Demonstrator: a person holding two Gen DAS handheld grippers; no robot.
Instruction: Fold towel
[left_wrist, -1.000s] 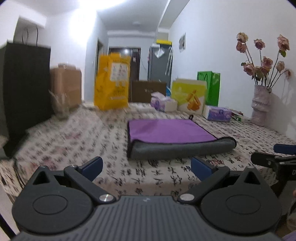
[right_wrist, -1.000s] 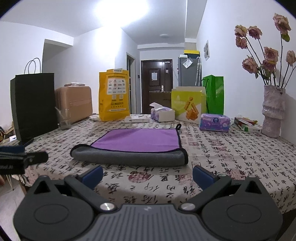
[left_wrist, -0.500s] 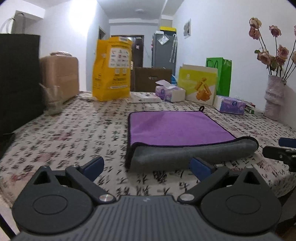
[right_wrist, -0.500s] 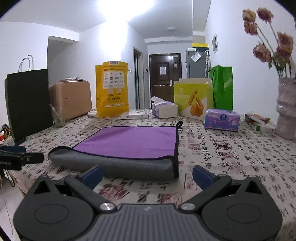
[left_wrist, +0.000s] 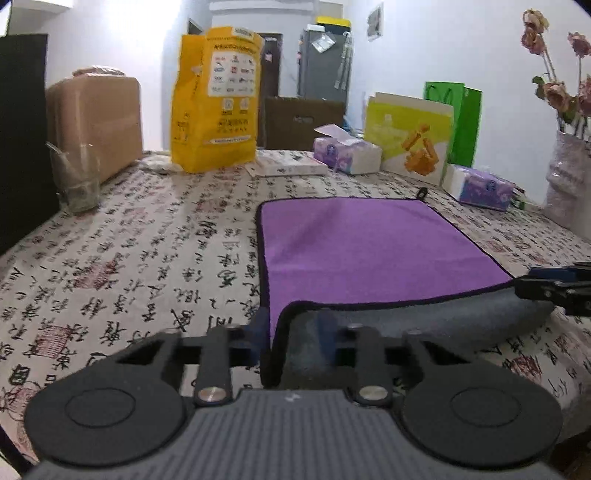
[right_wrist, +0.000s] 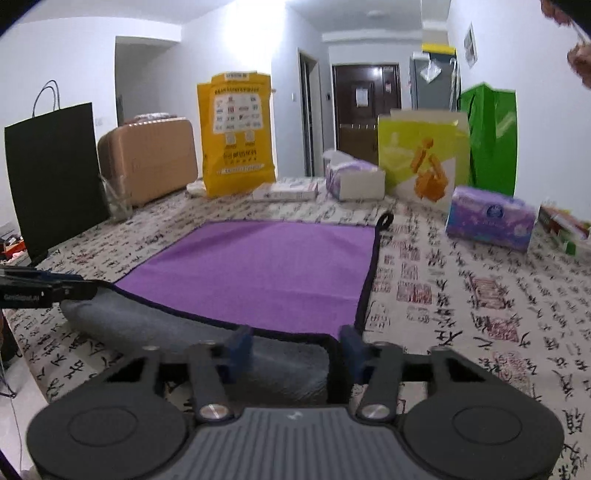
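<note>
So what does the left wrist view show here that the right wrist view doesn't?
Only the left wrist view shows the vase holding dried flowers, and the left gripper straddling the towel's near left corner. Only the right wrist view shows the black bag's handles, the brown door, and the right gripper straddling the near right corner. Both show the towel, yellow bag and suitcase.

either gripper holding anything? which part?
Both straddle the towel: left gripper its near-left corner, right gripper its near-right corner. A closed grip cannot be told.
</note>
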